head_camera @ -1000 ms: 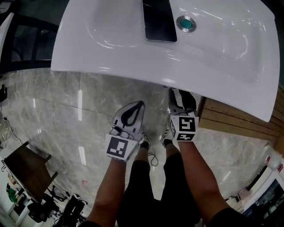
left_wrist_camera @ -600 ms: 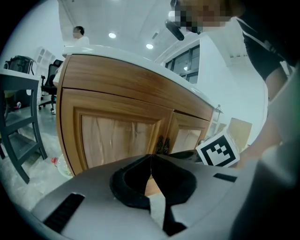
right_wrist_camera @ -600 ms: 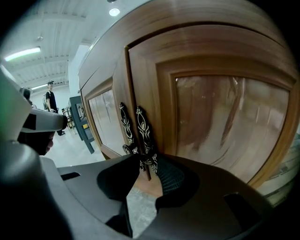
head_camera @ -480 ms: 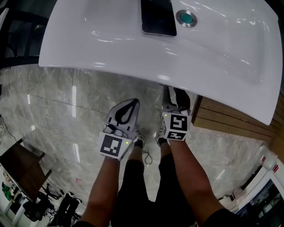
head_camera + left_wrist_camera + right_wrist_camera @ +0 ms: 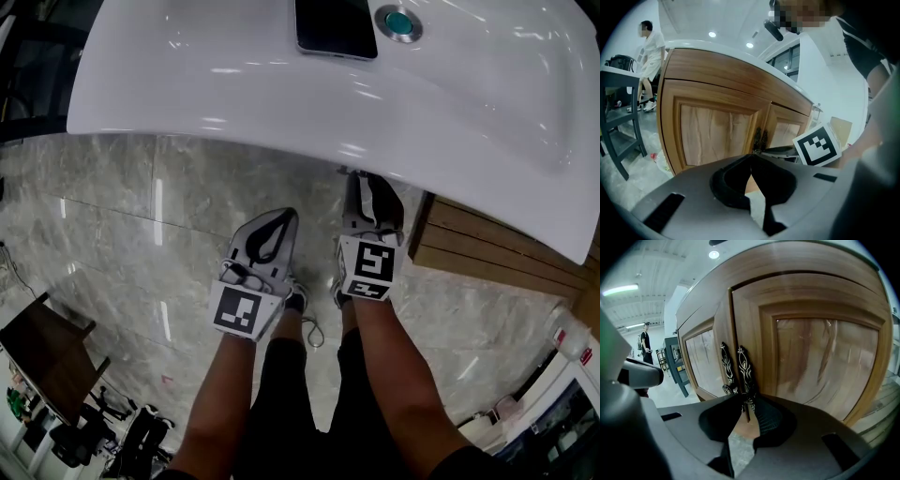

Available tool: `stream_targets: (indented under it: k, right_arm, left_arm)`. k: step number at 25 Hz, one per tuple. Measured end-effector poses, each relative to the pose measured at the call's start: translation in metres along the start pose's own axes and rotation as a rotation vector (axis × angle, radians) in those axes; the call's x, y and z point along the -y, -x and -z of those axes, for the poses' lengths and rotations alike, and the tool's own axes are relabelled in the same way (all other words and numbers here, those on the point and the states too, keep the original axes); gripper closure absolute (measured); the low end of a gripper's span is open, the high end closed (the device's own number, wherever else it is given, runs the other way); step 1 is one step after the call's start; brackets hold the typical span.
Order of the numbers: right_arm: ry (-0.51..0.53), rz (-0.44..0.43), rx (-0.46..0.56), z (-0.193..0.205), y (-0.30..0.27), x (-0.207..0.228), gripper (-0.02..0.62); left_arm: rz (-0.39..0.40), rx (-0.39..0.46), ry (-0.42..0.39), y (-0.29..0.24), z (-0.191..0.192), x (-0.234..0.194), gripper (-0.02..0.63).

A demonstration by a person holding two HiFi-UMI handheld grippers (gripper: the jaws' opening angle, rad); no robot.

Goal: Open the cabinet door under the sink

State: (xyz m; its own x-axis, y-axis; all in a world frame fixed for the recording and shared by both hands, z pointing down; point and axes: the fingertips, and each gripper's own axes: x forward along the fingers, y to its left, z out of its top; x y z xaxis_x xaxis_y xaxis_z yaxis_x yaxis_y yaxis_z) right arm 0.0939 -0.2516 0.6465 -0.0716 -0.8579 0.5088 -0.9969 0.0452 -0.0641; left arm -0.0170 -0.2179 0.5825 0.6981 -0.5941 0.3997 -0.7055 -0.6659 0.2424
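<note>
The cabinet door (image 5: 820, 357), a light-brown wooden panel with a raised frame and a paler inset, forms the right half of the wooden cabinet (image 5: 717, 79) directly beneath the sink. It stands closed, with its inner edge flush against the matching left wooden door (image 5: 717, 136). The grey marble-patterned floor (image 5: 141, 234) extends in front of the cabinet, and the glossy white ceramic sink basin (image 5: 234, 94) overhangs the cabinet top in the head view. The person stands facing the cabinet with both bare forearms extended and one gripper in each hand. The grey left gripper (image 5: 751, 153) is held short of the cabinet and apart from it, pointing toward the seam between the two doors. Its jaws are pressed together at the tips with nothing between them. The grey right gripper (image 5: 747, 401) is positioned at the inner edge of the cabinet door. Its jaws are narrowly spread and closing, and the lower end of the right door's handle (image 5: 743, 369) lies between the tips. Each gripper carries a white cube with black square markers (image 5: 242, 311). The right door's handle and the left door's handle (image 5: 724, 364) are dark, elongated metal pieces with pale scrollwork, mounted upright and side by side along the seam. A glossy black rectangular slab (image 5: 336, 28) lies on the basin, just beside a round chrome drain button with a teal centre (image 5: 398, 22).
</note>
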Motion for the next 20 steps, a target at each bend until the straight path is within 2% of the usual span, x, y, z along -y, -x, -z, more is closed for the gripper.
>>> stream_targets:
  k: [11,20]
  right_arm:
    - [0.026,-0.016,0.065,0.000,0.004,0.001,0.503]
    - [0.058,-0.076,0.101,0.006,0.020,0.000,0.503]
  left_arm:
    - [-0.031,0.013,0.015,0.012,0.022,0.007,0.583]
    - [-0.052,0.032,0.018,0.014,0.036,0.016,0.583]
